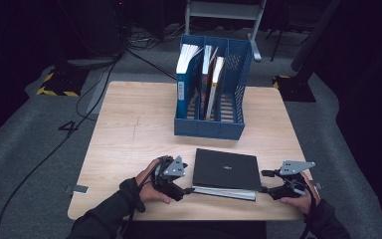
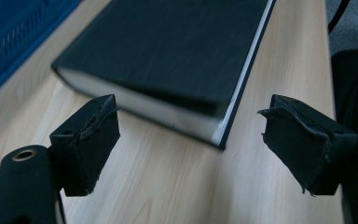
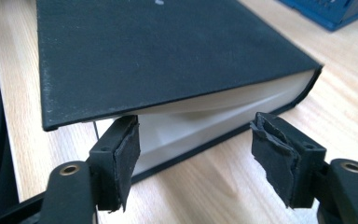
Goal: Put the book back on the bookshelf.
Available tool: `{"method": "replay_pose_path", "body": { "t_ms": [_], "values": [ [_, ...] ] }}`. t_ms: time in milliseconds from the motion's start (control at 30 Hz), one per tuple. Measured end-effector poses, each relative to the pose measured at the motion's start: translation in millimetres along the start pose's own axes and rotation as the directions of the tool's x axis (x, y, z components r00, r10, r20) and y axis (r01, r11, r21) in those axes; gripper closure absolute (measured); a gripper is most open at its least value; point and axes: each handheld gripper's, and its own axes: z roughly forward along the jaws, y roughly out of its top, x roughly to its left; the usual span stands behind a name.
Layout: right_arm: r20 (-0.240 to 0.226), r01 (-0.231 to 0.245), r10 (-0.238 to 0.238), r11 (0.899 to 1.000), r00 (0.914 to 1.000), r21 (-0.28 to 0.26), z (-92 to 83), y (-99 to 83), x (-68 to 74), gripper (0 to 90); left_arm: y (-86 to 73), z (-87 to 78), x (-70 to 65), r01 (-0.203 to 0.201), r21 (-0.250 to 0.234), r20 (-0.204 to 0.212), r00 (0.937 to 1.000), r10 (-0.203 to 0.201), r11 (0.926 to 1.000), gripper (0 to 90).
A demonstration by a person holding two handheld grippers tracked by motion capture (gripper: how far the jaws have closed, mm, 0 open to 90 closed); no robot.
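Two grippers, left gripper (image 1: 188,189) and right gripper (image 1: 265,189), both spread (nothing pinched), flank one black book (image 1: 227,169) near the table's (image 1: 129,129) front edge. One blue file rack (image 1: 238,94) behind holds three books.

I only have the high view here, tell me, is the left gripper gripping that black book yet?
Observer: No. In the left gripper view the left gripper is open, and the black book lies just ahead of its pads, untouched.
Operator: And the right one?
Observer: The right gripper is open too, at the book's page side; one pad sits under the overhanging top cover, the other stands clear on the table side.
Operator: Is the cover lifted at all?
Observer: Slightly. In the right gripper view the top cover bows up off the white pages near that corner.
Operator: Anything beside the book?
Observer: The blue file rack stands close behind it.
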Motion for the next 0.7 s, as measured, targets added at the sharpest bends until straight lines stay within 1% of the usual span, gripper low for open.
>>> {"method": "replay_pose_path", "body": {
  "t_ms": [33,67,100,133,167,200,233,267,333,400,433,500,533,567,600,633,667,700],
  "values": [
    [0.004,0.001,-0.001,1.0,1.0,-0.008,-0.3,1.1,0.7,32.6,6.3,1.6,-3.9,-0.015,0.011,-0.003,0.9999,0.015,0.9998,19.0],
    [0.008,0.001,-0.001,1.0,1.0,-0.014,-0.4,2.3,0.9,32.5,12.7,3.3,-7.8,-0.039,0.033,-0.015,0.9991,0.04,0.9987,19.2],
    [0.011,0.005,-0.005,1.0,0.9999,-0.016,-0.3,5.0,2.1,32.5,20.6,4.4,-12.8,-0.067,0.026,-0.016,0.9976,0.067,0.9974,19.4],
    [0.014,0.015,-0.014,1.0,0.9998,-0.018,0.0,5.9,2.6,32.5,26.7,5.8,-14.8,-0.066,0.023,-0.007,0.9978,0.066,0.9976,19.4],
    [0.017,0.019,-0.019,1.0,0.9997,-0.017,0.6,7.5,3.3,32.5,31.5,7.3,-16.3,-0.064,0.032,-0.021,0.9977,0.064,0.9975,20.4],
    [0.015,0.02,-0.02,1.0,0.9997,-0.019,1.3,8.5,3.5,32.5,35.8,8.4,-16.7,-0.071,0.02,-0.015,0.9974,0.071,0.9973,20.7],
    [0.015,0.02,-0.02,1.0,0.9997,-0.019,1.3,8.5,3.5,32.5,35.8,8.4,-16.7,-0.071,0.02,-0.015,0.9974,0.071,0.9973,20.8],
    [0.015,0.025,-0.024,0.999,0.9996,-0.02,1.8,9.6,3.8,32.5,39.8,10.2,-17.6,-0.059,0.021,-0.011,0.9982,0.06,0.998,20.8],
    [0.018,0.033,-0.033,0.999,0.9993,-0.024,2.2,11.9,4.4,32.6,48.7,17.0,-20.8,-0.079,0.023,-0.016,0.9967,0.08,0.9966,21.0],
    [0.024,0.046,-0.045,0.999,0.9987,-0.027,2.3,14.6,5.6,33.0,57.5,27.1,-26.6,-0.092,0.034,-0.004,0.9957,0.092,0.9952,22.3],
    [0.028,0.054,-0.053,0.998,0.9982,-0.028,2.2,15.9,6.2,33.0,60.6,32.2,-29.4,-0.1,0.04,-0.005,0.9949,0.101,0.9941,22.4],
    [0.027,0.059,-0.058,0.998,0.9979,-0.031,2.7,17.7,6.2,33.7,65.6,42.0,-32.1,-0.117,0.067,-0.012,0.993,0.118,0.9909,22.4],
    [0.027,0.059,-0.058,0.998,0.9979,-0.031,2.7,17.7,6.2,33.7,67.5,46.2,-32.9,-0.118,0.073,-0.019,0.9926,0.12,0.9903,22.4],
    [0.028,0.057,-0.056,0.998,0.998,-0.031,3.6,19.0,6.4,35.3,70.2,51.5,-33.3,-0.111,0.082,-0.033,0.9929,0.114,0.9905,22.4],
    [0.028,0.058,-0.057,0.998,0.998,-0.033,4.1,19.6,6.6,36.9,70.2,51.5,-33.3,-0.111,0.082,-0.033,0.9929,0.114,0.9905,22.5],
    [0.029,0.054,-0.053,0.998,0.9982,-0.032,5.1,20.8,7.3,38.0,71.4,55.5,-32.6,-0.118,0.104,-0.038,0.9918,0.122,0.9876,22.1],
    [0.031,0.049,-0.048,0.998,0.9983,-0.031,6.4,22.1,8.0,38.3,71.0,56.4,-31.5,-0.118,0.107,-0.048,0.9912,0.124,0.9873,21.2],
    [0.033,0.049,-0.048,0.998,0.9983,-0.031,7.6,23.5,8.9,38.7,71.0,56.4,-31.5,-0.118,0.107,-0.048,0.9912,0.124,0.9873,21.2]
  ]
}}
